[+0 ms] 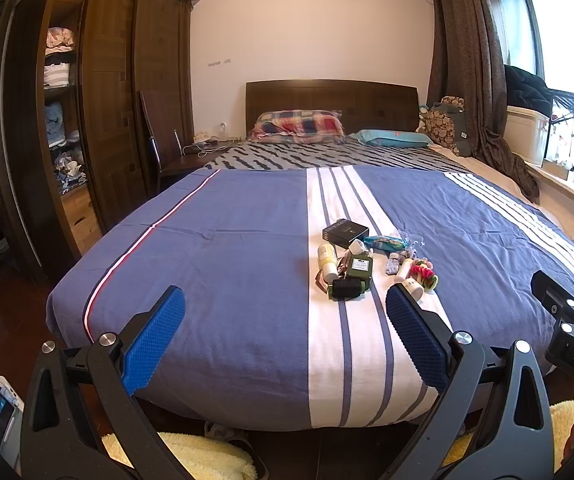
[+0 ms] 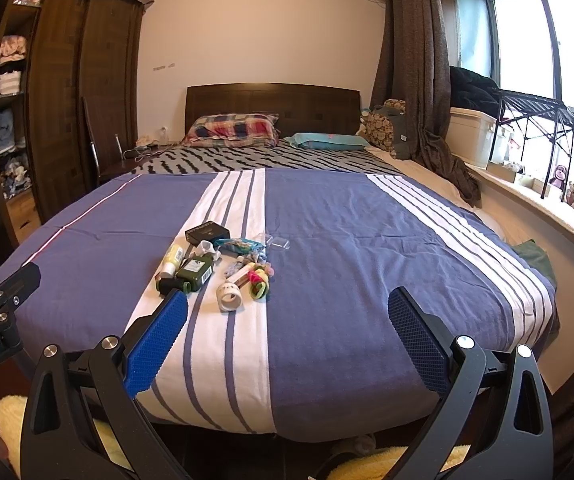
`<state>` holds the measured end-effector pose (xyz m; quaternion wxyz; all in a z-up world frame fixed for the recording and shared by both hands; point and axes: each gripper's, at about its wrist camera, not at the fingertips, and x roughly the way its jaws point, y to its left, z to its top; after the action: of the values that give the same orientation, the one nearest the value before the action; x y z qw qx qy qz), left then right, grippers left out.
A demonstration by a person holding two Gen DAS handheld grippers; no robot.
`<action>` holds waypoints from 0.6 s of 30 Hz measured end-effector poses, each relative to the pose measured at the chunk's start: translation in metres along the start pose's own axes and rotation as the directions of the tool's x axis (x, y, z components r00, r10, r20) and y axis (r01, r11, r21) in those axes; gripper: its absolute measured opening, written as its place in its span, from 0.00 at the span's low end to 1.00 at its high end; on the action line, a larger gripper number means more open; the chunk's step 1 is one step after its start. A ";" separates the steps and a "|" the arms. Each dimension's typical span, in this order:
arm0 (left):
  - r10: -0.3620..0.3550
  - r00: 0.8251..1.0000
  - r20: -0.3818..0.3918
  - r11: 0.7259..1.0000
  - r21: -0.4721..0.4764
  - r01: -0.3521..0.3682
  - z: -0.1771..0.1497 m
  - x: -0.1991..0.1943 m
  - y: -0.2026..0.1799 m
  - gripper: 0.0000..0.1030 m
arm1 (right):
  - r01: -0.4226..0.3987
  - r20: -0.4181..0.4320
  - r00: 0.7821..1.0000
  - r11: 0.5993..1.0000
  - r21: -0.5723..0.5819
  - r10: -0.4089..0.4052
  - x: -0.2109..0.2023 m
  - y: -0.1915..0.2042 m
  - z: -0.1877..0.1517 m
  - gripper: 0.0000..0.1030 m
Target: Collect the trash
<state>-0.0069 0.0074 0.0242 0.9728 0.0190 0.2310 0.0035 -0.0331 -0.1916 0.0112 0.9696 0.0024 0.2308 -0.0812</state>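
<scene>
A cluster of small items lies on the white stripe of the bed's blue cover (image 1: 227,264): a black box (image 1: 345,232), a yellow tube (image 1: 327,260), a green bottle (image 1: 359,270), a teal wrapper (image 1: 385,243), a white jar (image 1: 413,288) and colourful hair ties (image 1: 425,274). In the right wrist view they show as the box (image 2: 207,232), green bottle (image 2: 195,272), white jar (image 2: 229,298) and clear plastic (image 2: 277,242). My left gripper (image 1: 285,304) is open and empty at the bed's foot. My right gripper (image 2: 287,310) is open and empty beside it.
A wooden wardrobe (image 1: 99,92) with open shelves stands left. Pillows (image 1: 299,126) and the headboard are at the far end. A curtain (image 1: 467,60) and window sill with boxes run along the right. A fluffy yellow rug (image 1: 207,456) lies on the floor below.
</scene>
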 end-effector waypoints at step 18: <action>0.008 1.000 0.006 1.000 -0.005 -0.008 -0.004 0.002 0.007 0.92 | -0.010 0.002 1.000 1.000 0.002 0.010 0.001 0.002 -0.002 0.97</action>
<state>-0.0067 0.0141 0.0204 0.9735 0.0174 0.2279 0.0080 -0.0324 -0.1900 0.0088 0.9702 0.0047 0.2298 -0.0768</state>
